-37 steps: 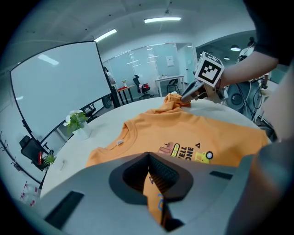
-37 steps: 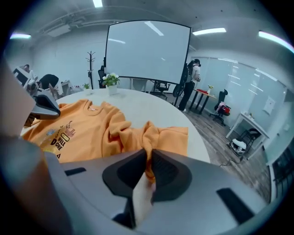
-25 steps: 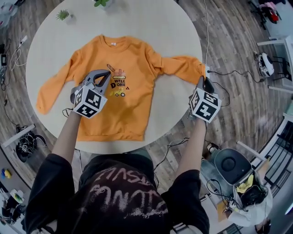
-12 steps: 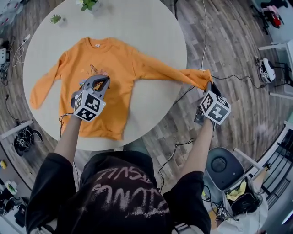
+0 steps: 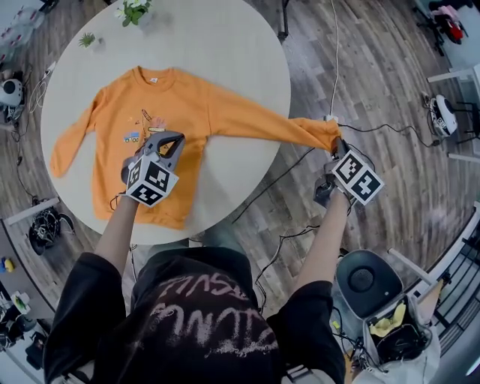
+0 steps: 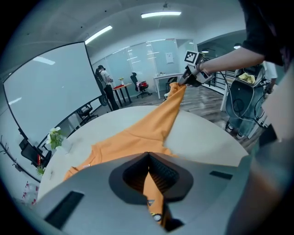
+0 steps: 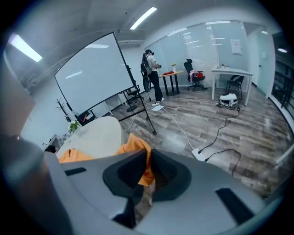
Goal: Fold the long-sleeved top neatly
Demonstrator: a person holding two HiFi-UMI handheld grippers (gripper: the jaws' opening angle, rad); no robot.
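Head view: orange long-sleeved top (image 5: 142,120) flat on round tabletop (image 5: 225,45), front up, lower front pinched between closed jaws of left gripper (image 5: 174,141). One sleeve (image 5: 247,124) stretched taut past tabletop edge toward right gripper (image 5: 335,144), cuff (image 5: 319,133) clamped in its jaws, above wood floor (image 5: 375,90). Potted plants (image 5: 131,10) beyond left jaws, past collar.

The left arm (image 5: 112,229) reaches forward, and the left tool (image 5: 175,141) slants downward with its jaws closed on a pinch of the top (image 5: 176,101). The right arm (image 5: 324,236) stretches out far to the right. The right tool (image 5: 334,144) also tilts down, its jaws clamped on the cuff of the sleeve (image 5: 255,124).
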